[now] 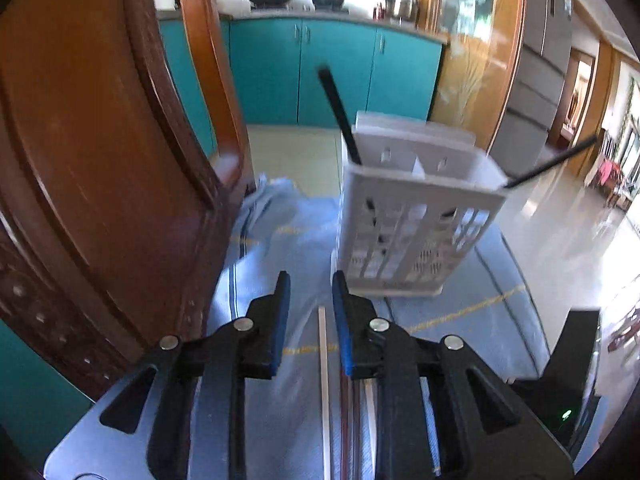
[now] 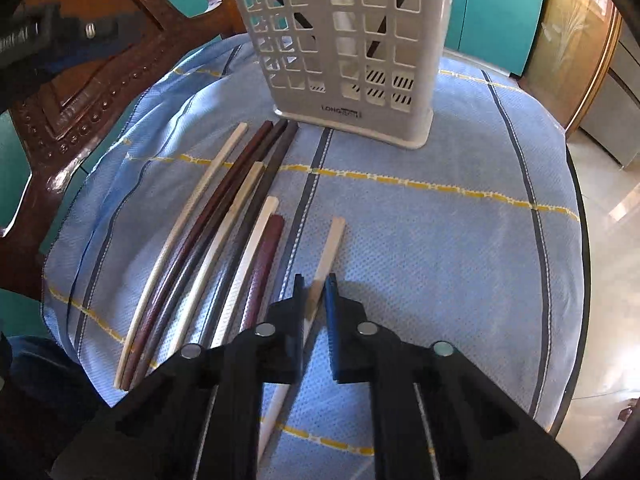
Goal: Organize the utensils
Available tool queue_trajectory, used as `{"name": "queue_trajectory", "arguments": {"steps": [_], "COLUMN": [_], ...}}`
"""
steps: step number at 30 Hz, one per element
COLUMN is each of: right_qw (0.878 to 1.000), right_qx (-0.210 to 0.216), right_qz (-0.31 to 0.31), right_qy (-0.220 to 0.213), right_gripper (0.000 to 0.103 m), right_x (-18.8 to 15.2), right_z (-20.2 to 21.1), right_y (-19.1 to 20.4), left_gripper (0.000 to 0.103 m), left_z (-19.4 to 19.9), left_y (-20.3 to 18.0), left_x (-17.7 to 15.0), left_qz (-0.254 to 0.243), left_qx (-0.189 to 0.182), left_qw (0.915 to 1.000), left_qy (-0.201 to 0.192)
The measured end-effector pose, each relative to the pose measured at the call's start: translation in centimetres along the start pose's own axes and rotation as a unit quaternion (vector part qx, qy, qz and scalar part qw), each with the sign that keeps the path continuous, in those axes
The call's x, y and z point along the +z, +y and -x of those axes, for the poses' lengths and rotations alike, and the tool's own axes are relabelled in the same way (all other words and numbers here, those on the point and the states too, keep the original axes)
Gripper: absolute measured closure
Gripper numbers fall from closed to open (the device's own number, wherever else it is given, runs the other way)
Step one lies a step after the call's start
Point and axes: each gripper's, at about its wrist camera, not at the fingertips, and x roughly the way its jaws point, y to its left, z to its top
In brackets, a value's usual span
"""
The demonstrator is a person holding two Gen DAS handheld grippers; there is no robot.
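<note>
A white slotted utensil holder (image 1: 412,216) (image 2: 352,40) stands on a blue cloth-covered table (image 2: 440,240). Two black chopsticks (image 1: 340,116) stick out of it. Several cream and dark red chopsticks (image 2: 224,240) lie side by side on the cloth, left of centre. My right gripper (image 2: 314,284) is open and straddles a lone cream chopstick (image 2: 326,260) without closing on it. My left gripper (image 1: 310,280) is open and empty above the cloth, just before the holder, with a cream chopstick (image 1: 323,360) lying below it.
A carved wooden chair (image 1: 100,160) (image 2: 80,100) stands close at the table's left edge. Teal kitchen cabinets (image 1: 320,72) and a stove with pans are behind. The table edge curves away on the right over a pale tiled floor (image 2: 608,240).
</note>
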Motion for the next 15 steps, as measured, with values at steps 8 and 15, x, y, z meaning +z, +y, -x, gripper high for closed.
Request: {"name": "queue_trajectory", "arguments": {"steps": [8, 15], "right_qw": [0.996, 0.995], "right_qx": [-0.034, 0.014], "right_qz": [-0.074, -0.082], "right_qy": [-0.027, -0.06], "right_gripper": [0.094, 0.083], "right_x": [1.1, 1.2], "right_z": [0.1, 2.1], "right_y": [-4.0, -4.0], "left_gripper": [0.074, 0.074], "left_z": [-4.2, -7.0], "left_y": [0.7, -0.1], "left_x": [-1.5, -2.8], "left_qz": [0.011, -0.005], "left_qx": [-0.021, -0.016], "left_qw": [0.9944, 0.9883], "left_qy": [0.103, 0.152]}}
